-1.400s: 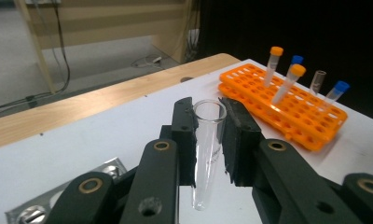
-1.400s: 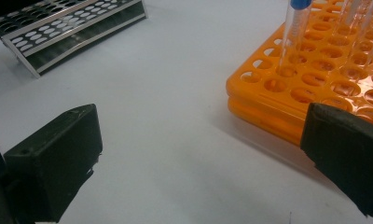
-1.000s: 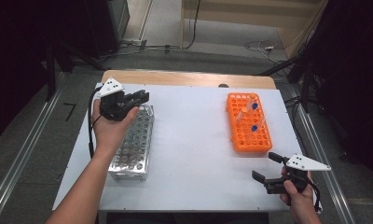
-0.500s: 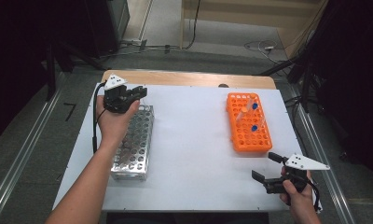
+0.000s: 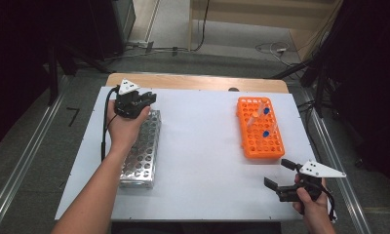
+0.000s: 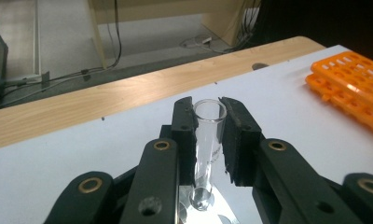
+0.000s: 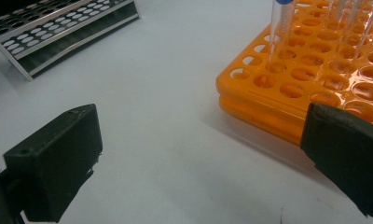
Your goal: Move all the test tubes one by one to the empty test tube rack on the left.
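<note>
My left gripper [image 5: 143, 100] hovers over the far end of the metal tube rack [image 5: 140, 151] at the table's left. In the left gripper view its jaws are shut on a clear, uncapped glass test tube [image 6: 207, 144], held upright with its bottom just above the metal rack [image 6: 203, 215]. My right gripper [image 5: 281, 176] rests near the table's front right edge, open with nothing between its pads [image 7: 54, 163]. Beyond it lies the orange tube rack [image 5: 259, 127], which holds blue-capped tubes [image 5: 265, 111]. The same orange rack [image 7: 310, 65] and a capped tube [image 7: 279, 32] stand ahead of the open jaws in the right gripper view.
The white tabletop [image 5: 203, 146] stretches between the two racks. A wooden strip [image 5: 198, 82] runs along the table's far edge. Cables lie on the floor beyond [image 5: 271, 48]. Metal rails flank the table on both sides.
My left hand has carried the tube away from me and downward, toward the far end of the metal rack. The right gripper has stayed put.
</note>
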Tool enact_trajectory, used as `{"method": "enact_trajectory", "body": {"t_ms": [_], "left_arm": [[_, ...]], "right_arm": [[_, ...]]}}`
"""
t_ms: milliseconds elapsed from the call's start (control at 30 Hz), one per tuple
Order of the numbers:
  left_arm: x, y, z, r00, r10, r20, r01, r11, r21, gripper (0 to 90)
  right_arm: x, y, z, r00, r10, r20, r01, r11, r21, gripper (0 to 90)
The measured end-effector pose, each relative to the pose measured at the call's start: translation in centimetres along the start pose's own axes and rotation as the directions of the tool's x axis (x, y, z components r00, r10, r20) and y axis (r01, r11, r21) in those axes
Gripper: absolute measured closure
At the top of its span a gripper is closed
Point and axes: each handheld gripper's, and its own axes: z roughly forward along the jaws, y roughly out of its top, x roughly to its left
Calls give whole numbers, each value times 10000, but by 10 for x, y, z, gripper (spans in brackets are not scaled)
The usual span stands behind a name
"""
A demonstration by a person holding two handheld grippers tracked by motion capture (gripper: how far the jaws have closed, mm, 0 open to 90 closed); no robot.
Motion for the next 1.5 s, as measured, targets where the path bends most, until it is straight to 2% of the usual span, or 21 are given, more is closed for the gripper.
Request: {"method": "enact_trajectory", "body": {"t_ms": [300, 467, 800, 967, 1000, 1033, 1067, 1100, 1133, 1167, 1200, 1233, 1300, 1367, 1400, 1500], "left_arm": [[-3, -5, 10, 9998, 111, -150, -104, 9987, 500, 764], [-1, -8, 12, 9998, -166, -122, 172, 9984, 530, 763], [-1, -14, 9, 9997, -216, -143, 228, 9954, 935, 740], [0, -16, 6, 9989, -392, -248, 410, 9962, 768, 656], [0, -15, 4, 9989, -405, -223, 420, 9966, 708, 578], [0, -15, 2, 9989, -411, -214, 424, 9969, 663, 578], [0, -15, 0, 9987, -472, -194, 481, 9976, 502, 463], [0, -14, -2, 9983, -580, -111, 584, 9975, 408, 409], [0, -14, -5, 9979, -652, 18, 651, 9973, 346, 409], [-1, -14, -7, 9974, -719, 71, 716, 9969, 316, 281], [-2, -14, -10, 9968, -788, 145, 784, 9966, 257, 239], [-3, -14, -13, 9962, -828, 266, 823, 9964, 186, 239], [-6, -14, -20, 9955, -850, 429, 848, 9964, 63, 140], [-10, -15, -28, 9938, -922, 621, 924, 9957, -14, 112], [-12, -16, -32, 9933, -921, 699, 929, 9956, -77, 67], [-19, -20, -44, 9929, -788, 886, 808, 9966, -191, 15]], "right_arm": [[0, 0, 1, 10000, -58, 15, 58, 10000, 16, 0], [0, 0, 0, 10000, -65, 36, 65, 10000, 13, 0], [-1, 0, 1, 10000, -35, 90, 35, 10000, 16, 0], [-1, 0, 1, 10000, -6, 64, 6, 10000, 18, 0], [-1, 0, 1, 10000, 13, 58, -14, 10000, 34, 0], [-1, 0, 1, 10000, 13, 58, -14, 10000, 34, 0], [-1, 0, 1, 10000, 10, 58, -10, 10000, 21, 0], [-1, 0, 1, 10000, 24, 58, -25, 10000, 6, 0], [-1, 0, 1, 10000, 24, 58, -25, 10000, 6, 0], [-2, 0, 1, 10000, 22, 75, -22, 10000, -16, 0], [-2, 0, 1, 10000, 44, 73, -44, 10000, -26, 0], [-2, 0, 1, 10000, 44, 73, -44, 10000, -26, 0], [-3, 0, 1, 9999, 90, 98, -90, 10000, -21, 0], [-3, 1, 1, 9999, 101, 103, -100, 9999, -18, 0], [-4, 1, 1, 9999, 110, 84, -110, 9999, -25, 0], [-3, 1, 1, 9999, 120, 77, -120, 9999, -32, 0]]}}
